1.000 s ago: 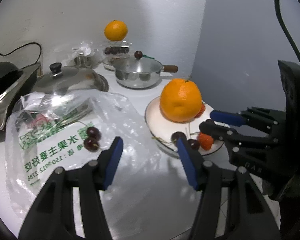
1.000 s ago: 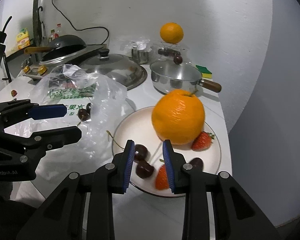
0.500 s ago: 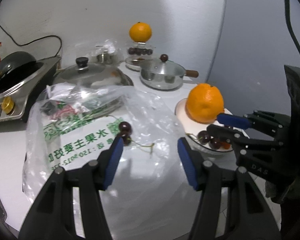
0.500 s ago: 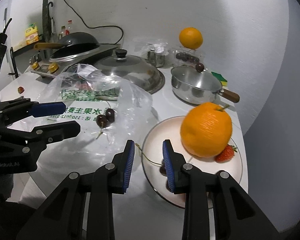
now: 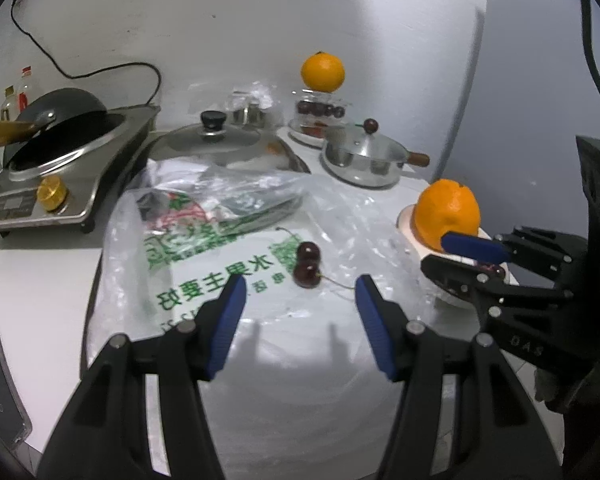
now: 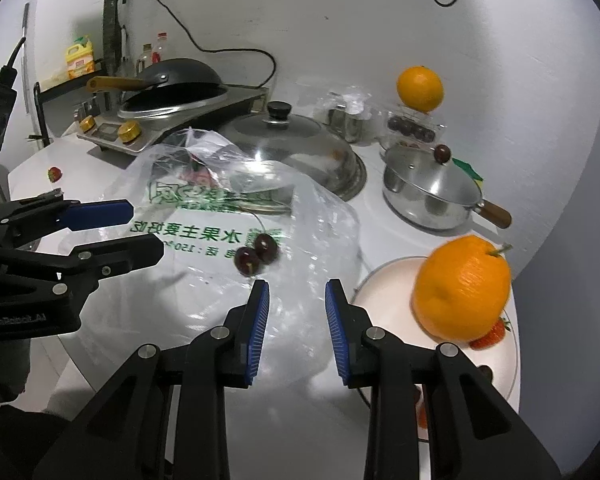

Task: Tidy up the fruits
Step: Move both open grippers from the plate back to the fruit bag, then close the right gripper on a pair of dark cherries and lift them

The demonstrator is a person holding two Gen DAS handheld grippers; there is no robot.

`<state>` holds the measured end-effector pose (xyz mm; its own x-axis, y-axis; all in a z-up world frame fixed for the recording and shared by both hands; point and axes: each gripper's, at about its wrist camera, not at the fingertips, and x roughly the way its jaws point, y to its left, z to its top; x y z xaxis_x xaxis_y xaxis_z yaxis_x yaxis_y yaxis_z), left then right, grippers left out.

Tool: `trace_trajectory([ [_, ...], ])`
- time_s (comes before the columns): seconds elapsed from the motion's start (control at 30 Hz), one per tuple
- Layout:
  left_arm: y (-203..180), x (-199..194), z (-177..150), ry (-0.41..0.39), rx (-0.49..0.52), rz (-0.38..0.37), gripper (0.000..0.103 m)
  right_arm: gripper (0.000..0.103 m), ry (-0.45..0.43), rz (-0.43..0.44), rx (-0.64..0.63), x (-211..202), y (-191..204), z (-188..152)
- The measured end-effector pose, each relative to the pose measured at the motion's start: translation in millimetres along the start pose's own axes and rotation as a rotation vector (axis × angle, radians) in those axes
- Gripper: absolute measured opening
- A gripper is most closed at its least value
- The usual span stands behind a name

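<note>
Next pickup: cherries ahead between the half-open, empty left gripper; right gripper, narrow and empty, hangs nearby.

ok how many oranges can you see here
2. One orange sits on the white plate at the right; the other orange perches on a clear container by the back wall. None visibly hidden.

Two cherries atop plastic bag at centre; plate bearing orange at three o'clock; lidded saucepan at one; stove at ten.
</note>
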<state>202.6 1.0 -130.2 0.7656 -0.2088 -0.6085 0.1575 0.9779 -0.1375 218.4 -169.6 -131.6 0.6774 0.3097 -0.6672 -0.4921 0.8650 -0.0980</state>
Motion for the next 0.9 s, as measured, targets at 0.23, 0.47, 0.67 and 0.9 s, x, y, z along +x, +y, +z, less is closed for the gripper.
trace_trajectory([
  [0.23,14.3,-1.2,-1.1,-0.002,-0.003,0.011,0.058,0.031,0.007,0.015,-0.018,9.3,16.0,8.6],
  [0.47,27.6,0.7,0.2,0.0,-0.01,0.025,0.058,0.031,0.018,0.031,-0.026,20.5,25.6,14.4],
  [0.67,35.4,4.0,-0.3,0.001,-0.018,0.022,0.058,0.031,0.038,0.04,-0.025,33.8,31.7,18.8],
  [0.9,44.5,12.9,-2.5,0.017,-0.026,0.016,0.058,0.041,0.069,0.061,-0.028,53.1,39.0,21.1],
])
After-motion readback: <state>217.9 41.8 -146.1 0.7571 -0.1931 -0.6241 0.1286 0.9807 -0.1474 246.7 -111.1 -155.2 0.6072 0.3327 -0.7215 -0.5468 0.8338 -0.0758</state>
